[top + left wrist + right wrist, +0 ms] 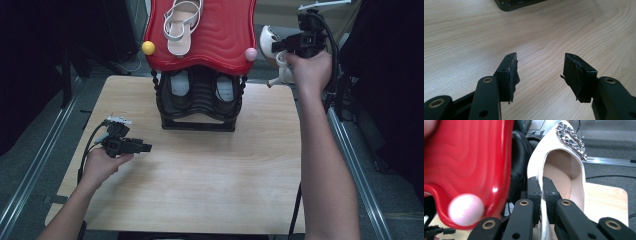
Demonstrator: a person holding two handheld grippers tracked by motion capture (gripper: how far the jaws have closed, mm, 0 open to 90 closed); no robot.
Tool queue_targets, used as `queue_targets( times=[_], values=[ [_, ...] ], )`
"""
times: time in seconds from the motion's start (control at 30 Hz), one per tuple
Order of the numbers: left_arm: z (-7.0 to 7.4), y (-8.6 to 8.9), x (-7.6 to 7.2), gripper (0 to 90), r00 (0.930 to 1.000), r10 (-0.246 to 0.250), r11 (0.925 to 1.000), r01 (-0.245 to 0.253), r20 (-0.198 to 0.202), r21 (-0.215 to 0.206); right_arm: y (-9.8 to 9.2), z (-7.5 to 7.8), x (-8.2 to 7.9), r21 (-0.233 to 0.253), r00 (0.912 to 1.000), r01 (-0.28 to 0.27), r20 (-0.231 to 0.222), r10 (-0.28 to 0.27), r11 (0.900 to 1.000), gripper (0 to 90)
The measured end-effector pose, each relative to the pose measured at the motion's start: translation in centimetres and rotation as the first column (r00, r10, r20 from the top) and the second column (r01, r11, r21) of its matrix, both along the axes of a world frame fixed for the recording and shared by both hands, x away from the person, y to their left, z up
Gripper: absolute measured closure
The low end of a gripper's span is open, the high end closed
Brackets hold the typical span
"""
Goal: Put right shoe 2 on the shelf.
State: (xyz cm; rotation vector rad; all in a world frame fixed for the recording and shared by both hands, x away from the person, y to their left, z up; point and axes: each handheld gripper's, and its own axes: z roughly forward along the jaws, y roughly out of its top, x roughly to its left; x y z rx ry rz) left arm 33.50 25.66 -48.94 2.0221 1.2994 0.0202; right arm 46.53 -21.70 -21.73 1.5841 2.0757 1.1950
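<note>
Shoe held: a white high-heeled pump with a rhinestone ornament on its toe, carried in the air off the table's far right corner, at about two o'clock from the table's centre in the high view.
Right gripper: clenched on the pump's side wall, one jaw inside the shoe and one outside, a thin pinch on a curved edge.
Shoe rack: a two-tier stand, its red wavy top shelf at twelve o'clock, a black lower tier beneath with dark shoes in it.
Shelf contents: a pale strappy sandal lies on the left half; the right half looks bare.
Corner knobs: a pink ball sits just beside the pump, at nine o'clock of the gripper; a yellow ball marks the opposite corner.
Risk, slipping: the grip is only on the rim, so the pump could pivot or drop if swung quickly.
Risk, collision: the toe or heel could catch the shelf's raised lip or the pink ball on the way over.
Risk, crowding: landing too far left would nudge the sandal.
Left gripper: released, jaws spread with nothing between them, hovering low over the wooden table at eight o'clock.
Open room: the table's near half and right side are bare; past the right edge lies a metal rail and floor.
</note>
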Motion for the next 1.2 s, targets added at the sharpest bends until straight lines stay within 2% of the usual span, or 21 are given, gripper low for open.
queue_targets(
  times=[0.27, 0.43, 0.53, 0.8, 0.9, 1.2],
  values=[
    [0.0, -0.1, -0.1, 45.4, 1.0000, -0.005, 1.0000, 0.005, 0.003, -0.005, 0.3, 3.0, 0.0, 0.009, 0.9997, 0.010, 0.023, -0.010, 1.000, 88.5],
    [0.1, -0.3, -0.2, 45.5, 0.9997, -0.020, 0.9997, 0.020, 0.014, -0.015, 0.6, 4.9, -0.3, 0.020, 0.9982, 0.012, 0.058, -0.014, 1.000, 88.5],
    [0.0, -0.4, -0.1, 45.4, 0.9998, -0.020, 0.9998, 0.020, 0.007, -0.005, 1.0, 6.0, -0.4, 0.021, 0.9975, 0.004, 0.070, -0.005, 1.000, 88.5],
    [0.0, -0.5, -0.2, 45.4, 0.9996, -0.025, 0.9997, 0.025, 0.009, -0.004, 4.4, 8.7, -0.4, -0.005, 0.9927, -0.048, 0.111, 0.048, 0.999, 88.4],
    [0.0, -0.6, -0.2, 45.4, 0.9995, -0.028, 0.9996, 0.028, 0.011, -0.002, 5.8, 9.3, -0.1, -0.024, 0.9912, -0.058, 0.118, 0.060, 0.998, 88.5],
    [0.0, -0.6, -0.1, 45.4, 0.9993, -0.035, 0.9994, 0.035, 0.010, -0.003, 9.5, 10.0, 0.8, -0.036, 0.9874, -0.089, 0.128, 0.093, 0.995, 88.4]
  ],
)
